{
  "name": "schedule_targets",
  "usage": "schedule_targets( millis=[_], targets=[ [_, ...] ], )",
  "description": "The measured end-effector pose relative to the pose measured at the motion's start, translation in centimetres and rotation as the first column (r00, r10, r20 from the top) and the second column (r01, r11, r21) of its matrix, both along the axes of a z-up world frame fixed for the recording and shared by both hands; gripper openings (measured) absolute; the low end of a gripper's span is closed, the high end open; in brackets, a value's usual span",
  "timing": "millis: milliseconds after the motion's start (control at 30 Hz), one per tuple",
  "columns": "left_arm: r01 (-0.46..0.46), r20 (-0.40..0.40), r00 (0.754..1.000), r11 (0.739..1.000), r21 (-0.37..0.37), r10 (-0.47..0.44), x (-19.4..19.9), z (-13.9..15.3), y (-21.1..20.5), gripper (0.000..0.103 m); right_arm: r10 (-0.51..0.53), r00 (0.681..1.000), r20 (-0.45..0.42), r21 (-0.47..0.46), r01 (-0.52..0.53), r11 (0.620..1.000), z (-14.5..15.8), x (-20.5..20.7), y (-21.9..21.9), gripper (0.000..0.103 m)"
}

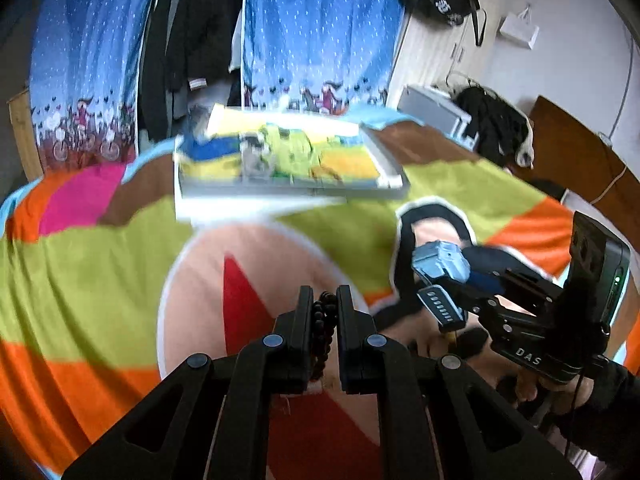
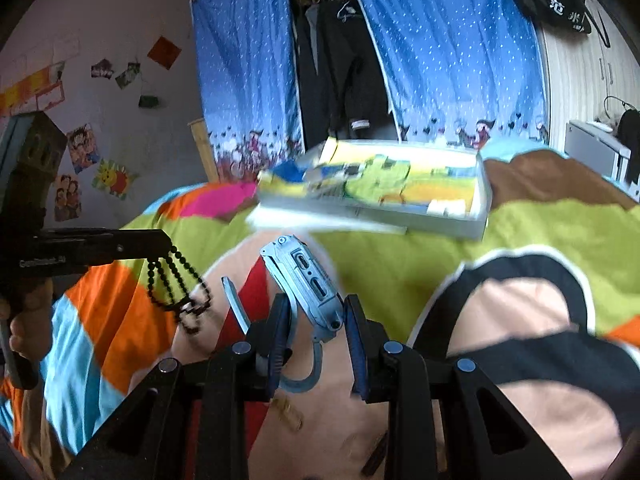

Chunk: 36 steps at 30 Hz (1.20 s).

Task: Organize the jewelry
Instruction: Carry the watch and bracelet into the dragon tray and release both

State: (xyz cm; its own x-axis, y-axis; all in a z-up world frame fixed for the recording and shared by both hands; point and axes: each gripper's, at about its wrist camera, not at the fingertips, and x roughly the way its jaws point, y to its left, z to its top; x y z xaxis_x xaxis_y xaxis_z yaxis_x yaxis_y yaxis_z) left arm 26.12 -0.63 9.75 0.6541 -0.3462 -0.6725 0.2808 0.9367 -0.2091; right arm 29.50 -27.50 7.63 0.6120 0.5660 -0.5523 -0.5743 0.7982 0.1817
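Note:
My left gripper (image 1: 325,300) is shut on a black bead bracelet (image 1: 323,328), whose loops dangle below the fingers; the right wrist view shows the bracelet (image 2: 176,284) hanging from that left gripper (image 2: 166,246) at the left. My right gripper (image 2: 316,312) is shut on a light blue watch (image 2: 308,280), pinching its body, with the strap curling below. In the left wrist view the watch (image 1: 440,262) sticks out of the right gripper (image 1: 434,284) at the right. A white divided organizer box (image 1: 288,184) (image 2: 460,224) lies ahead on the bed, blurred.
A colourful cartoon bedspread (image 1: 100,272) covers the bed under both grippers. Blue star-print curtains (image 1: 320,32) and dark hanging clothes (image 1: 200,28) stand behind the box. A wooden headboard (image 1: 580,160) and white cabinet (image 1: 436,108) are at the right. A hand (image 2: 24,332) holds the left gripper.

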Motion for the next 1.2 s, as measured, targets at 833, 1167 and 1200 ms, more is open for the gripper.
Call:
schedule_targets(
  millis=[833,1167,1200],
  targets=[
    [-0.168,0.118,0.976,0.98,-0.106,0.181,21.8,-0.3,5.7,0.008,-0.184,0.98,-0.07,-0.02,0.183,0.983,-3.7,21.3,2.8,0.026],
    [-0.219,0.028,0.975,0.975,-0.032,0.22,22.5,-5.7,6.3,0.009,-0.189,0.98,-0.057,-0.059,0.185,0.981,-5.3,21.7,2.7,0.038],
    [-0.225,0.031,0.974,0.974,-0.023,0.225,22.3,-5.9,6.3,0.009,-0.195,0.979,-0.052,-0.062,0.192,0.98,-5.2,21.6,2.6,0.038]
  ],
)
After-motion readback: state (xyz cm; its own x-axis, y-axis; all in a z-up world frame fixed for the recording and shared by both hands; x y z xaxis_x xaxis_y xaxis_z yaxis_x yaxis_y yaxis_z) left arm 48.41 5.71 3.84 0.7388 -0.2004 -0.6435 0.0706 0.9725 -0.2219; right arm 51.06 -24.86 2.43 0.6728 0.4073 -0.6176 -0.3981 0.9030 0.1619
